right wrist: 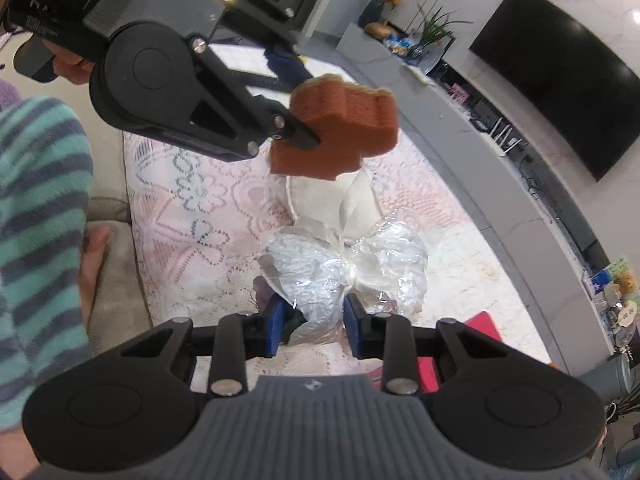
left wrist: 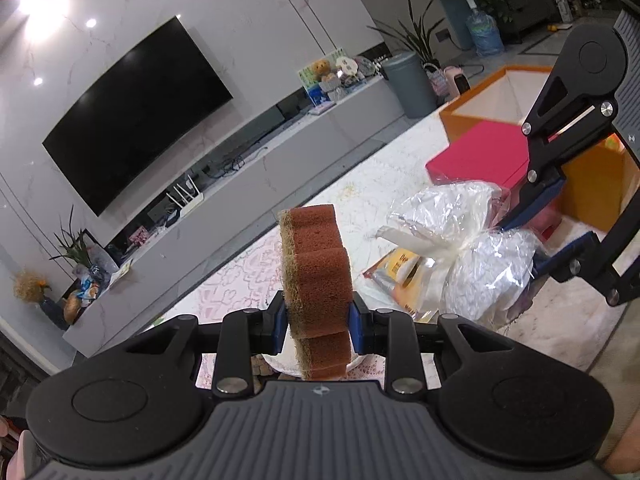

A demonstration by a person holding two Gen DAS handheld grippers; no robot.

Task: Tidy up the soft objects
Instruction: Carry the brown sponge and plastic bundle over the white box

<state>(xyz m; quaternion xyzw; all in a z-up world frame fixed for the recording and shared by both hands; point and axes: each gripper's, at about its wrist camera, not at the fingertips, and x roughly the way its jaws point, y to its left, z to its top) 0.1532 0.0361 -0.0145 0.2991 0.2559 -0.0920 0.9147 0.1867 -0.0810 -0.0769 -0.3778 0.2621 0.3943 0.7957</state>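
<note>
1. We note one sponge (left wrist: 316, 292): rust-brown foam with a wavy, lobed outline and a coarse olive scouring layer along one edge. It stands on edge in the air above the table (left wrist: 360, 184).
2. The left gripper (left wrist: 318, 326) pinches the sponge, a blue pad (left wrist: 280, 322) pressed against each broad face.
3. We note one bag (right wrist: 344, 268): clear crinkled plastic, cinched at the middle by a white knot so that it bulges into two lobes, with white shredded fill inside.
4. The right gripper (right wrist: 312, 320) has its blue pads closed on the bag's lower lobe, holding it over the lace cloth (right wrist: 192, 216).
5. Count: two soft items, two grippers, one item in each.
6. Beyond them we see one pink box (left wrist: 480, 152) and one orange box (left wrist: 472, 116), both rigid and flat-sided.
</note>
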